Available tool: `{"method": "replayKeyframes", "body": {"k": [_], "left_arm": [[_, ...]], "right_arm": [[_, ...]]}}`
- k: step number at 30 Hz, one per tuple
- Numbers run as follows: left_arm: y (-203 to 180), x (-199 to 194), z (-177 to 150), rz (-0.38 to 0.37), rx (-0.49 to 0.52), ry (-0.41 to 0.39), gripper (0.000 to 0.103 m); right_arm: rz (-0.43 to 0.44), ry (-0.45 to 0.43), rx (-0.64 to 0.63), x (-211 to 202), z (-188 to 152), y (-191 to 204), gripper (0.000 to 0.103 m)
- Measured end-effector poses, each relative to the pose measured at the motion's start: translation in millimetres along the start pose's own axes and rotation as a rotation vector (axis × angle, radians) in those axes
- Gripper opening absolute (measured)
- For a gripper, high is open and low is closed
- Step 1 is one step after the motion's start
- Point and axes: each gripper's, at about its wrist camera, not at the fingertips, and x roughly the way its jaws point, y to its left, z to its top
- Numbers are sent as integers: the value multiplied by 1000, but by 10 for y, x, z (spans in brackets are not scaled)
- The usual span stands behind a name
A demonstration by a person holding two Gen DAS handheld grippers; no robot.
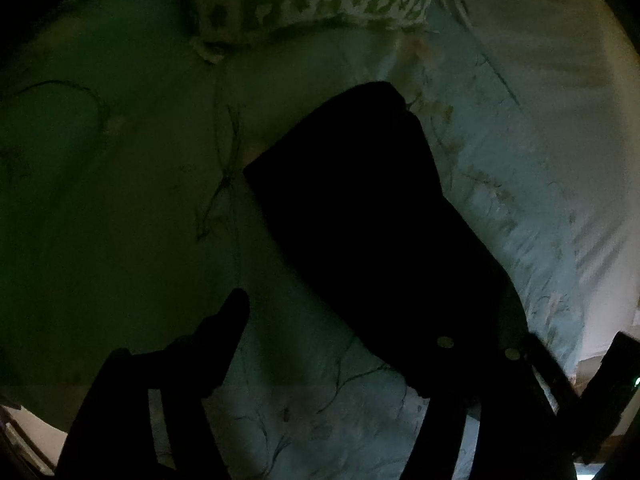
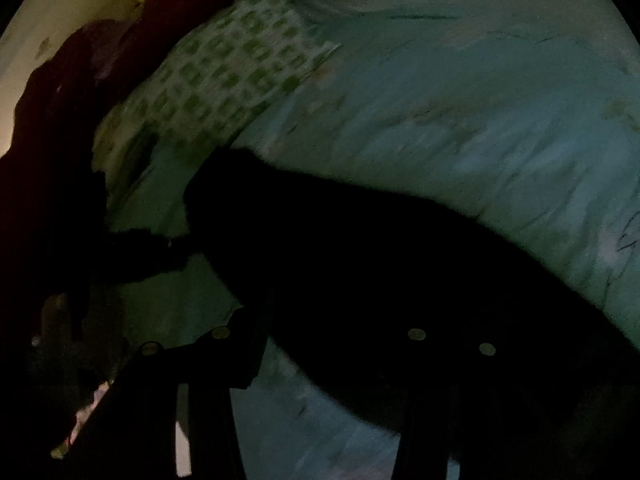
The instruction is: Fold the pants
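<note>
The left claw (image 1: 348,332) is showing as a flat black silhouette in the dim light. Its one clear finger (image 1: 224,340) is rising from 7 o'clock as a stepped bar, tapering to a rounded tip. Two small round pale studs (image 1: 445,342) are glinting at 5 o'clock on the other finger, whose outline is too dark to trace. The right claw (image 2: 332,336) is also looking black and angular, with four pale round rivets (image 2: 220,333) shining in pairs along the bottom, at 7 and 5 o'clock.
</note>
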Motion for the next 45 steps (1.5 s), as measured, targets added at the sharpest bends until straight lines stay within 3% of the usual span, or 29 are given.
{"method": "replayKeyframes", "body": {"k": [6,19,20,21,22,23,25,29,33,36,45], "left_arm": [[5,149,94,54,13,9,70],[70,327,342,77,84,-49,64],[41,347,354,80,89,-56,59],[2,357,364,82,105,-70,53],[-26,341,368,87,117,-77,45],[-60,326,376,82,127,-84,27],[-111,126,374,34,141,-107,19],[-151,-553,311,-144,162,-202,19],[-115,-691,301,-182,163,-212,19],[-87,-551,334,-145,168,-200,19],[-27,143,552,79,317,-208,19]], "right_arm": [[-59,-17,42,76,326,-309,46],[-80,151,-9,901,602,-580,46],[-75,145,-14,940,590,-574,46],[-71,135,-18,935,575,-565,37],[-53,135,-16,933,559,-545,20],[-56,136,-11,921,554,-534,18],[-35,108,-1,805,565,-518,10],[95,-20,70,299,602,-508,6],[124,-84,131,141,571,-617,6],[74,-84,143,299,565,-646,6],[-193,-104,62,866,590,-597,5]]}}
